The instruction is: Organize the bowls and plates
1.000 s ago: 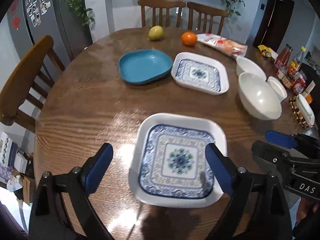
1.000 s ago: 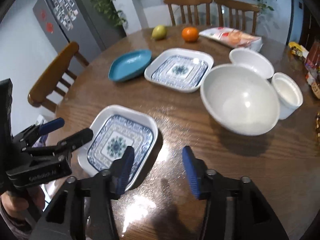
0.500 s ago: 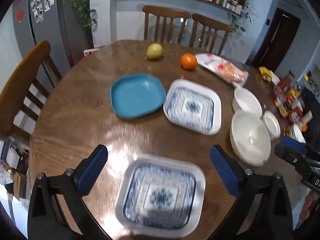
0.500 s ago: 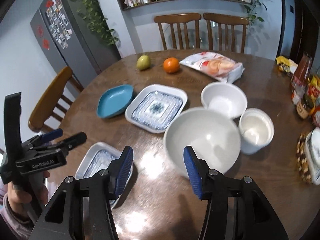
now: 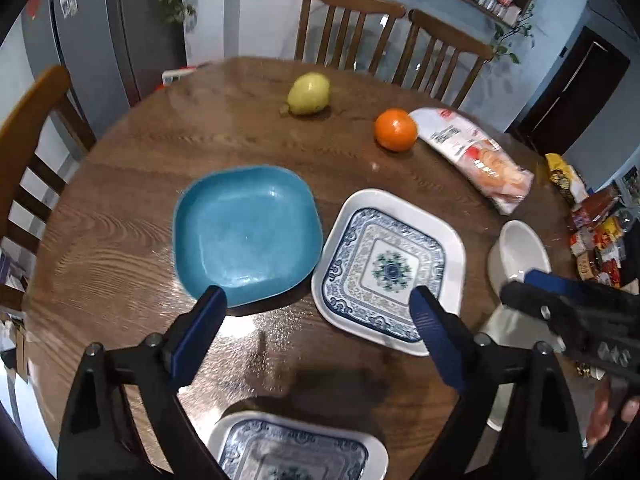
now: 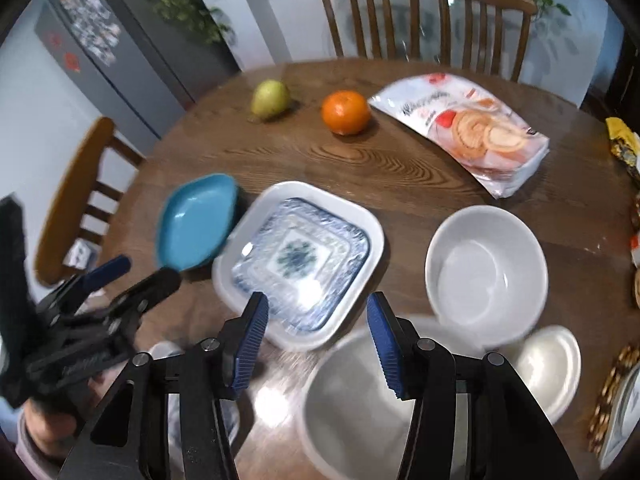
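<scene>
Glazed ceramic, by the look: the patterned square plate [image 5: 390,270] mid-surface should be stiff, slick, chippable; best taken at its raised white rim. Blue-and-white border, floral medallion centre. Teal plate [image 5: 246,234] touches its left edge; a second patterned plate [image 5: 296,450] sits at the near edge. White bowls [image 6: 486,266] lie toward the right edge. Left claw [image 5: 316,334] wide, closing, empty. Right claw [image 6: 316,342] half open, holding nothing.

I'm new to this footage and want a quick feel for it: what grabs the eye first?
The bright blue plate stands out at the middle of the wooden table, right beside a blue-and-white patterned plate. Behind them, an orange and a pear sit toward the far edge. White bowls cluster on the right.
</scene>
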### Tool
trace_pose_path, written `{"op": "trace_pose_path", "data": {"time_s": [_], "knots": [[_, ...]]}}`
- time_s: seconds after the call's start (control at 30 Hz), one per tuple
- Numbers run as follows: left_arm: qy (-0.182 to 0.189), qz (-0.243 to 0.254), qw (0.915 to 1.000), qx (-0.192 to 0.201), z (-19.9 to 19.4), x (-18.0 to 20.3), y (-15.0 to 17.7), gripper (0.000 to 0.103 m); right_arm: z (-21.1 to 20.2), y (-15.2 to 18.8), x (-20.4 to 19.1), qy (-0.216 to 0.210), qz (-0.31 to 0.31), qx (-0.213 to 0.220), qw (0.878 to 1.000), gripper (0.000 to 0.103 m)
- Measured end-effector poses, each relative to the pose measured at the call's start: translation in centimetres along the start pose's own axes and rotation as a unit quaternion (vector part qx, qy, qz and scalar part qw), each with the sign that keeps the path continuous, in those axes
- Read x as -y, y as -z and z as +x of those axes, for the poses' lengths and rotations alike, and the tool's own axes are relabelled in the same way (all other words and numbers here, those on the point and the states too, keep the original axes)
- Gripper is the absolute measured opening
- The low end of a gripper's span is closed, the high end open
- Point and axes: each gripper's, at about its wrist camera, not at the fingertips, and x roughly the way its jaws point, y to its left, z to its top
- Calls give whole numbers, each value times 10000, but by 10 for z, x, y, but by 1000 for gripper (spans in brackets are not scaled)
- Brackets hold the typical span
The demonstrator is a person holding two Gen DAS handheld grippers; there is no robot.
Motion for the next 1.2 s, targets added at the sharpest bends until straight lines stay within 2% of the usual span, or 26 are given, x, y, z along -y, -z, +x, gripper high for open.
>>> {"op": "trace_pose_path", "data": {"time_s": [0.1,0.33,0.47,0.53,0.57,0.63,0.67,0.73,0.77,0.8,0.9,1.0,1.2], "knots": [[11,-10,9997,-246,20,0,4,67,30,-14,11,14,145,-244,9996,53],[213,-78,9981,-577,45,0,7,54,71,-24,17,242,59,-636,9977,53],[291,-136,9968,-737,58,-3,5,39,89,-25,17,402,-36,-837,9957,51],[361,-164,9960,-806,64,-3,5,36,94,-24,17,395,-47,-862,9955,46],[390,-163,9957,-828,67,-2,4,31,96,-24,17,415,-57,-869,9953,45],[411,-117,9960,-787,68,-2,4,28,100,-23,18,492,-91,-862,9950,39],[413,-110,9962,-764,68,-3,2,27,101,-22,18,599,-161,-839,9945,32],[404,-114,9963,-744,69,-5,1,20,99,-23,19,744,-266,-771,9939,28],[401,-121,9964,-736,70,-7,0,13,99,-23,20,773,-257,-757,9938,25],[400,-128,9964,-732,70,-8,0,8,98,-23,22,833,-252,-734,9935,19],[541,-222,9956,-728,70,-14,1,9,95,-20,22,964,-313,-664,9926,17],[456,-112,9967,-659,67,-11,4,9,89,-16,20,994,-346,-554,9929,16],[448,32,9985,-315,39,-10,5,9,54,-15,14,829,-313,-166,9959,15]]}}
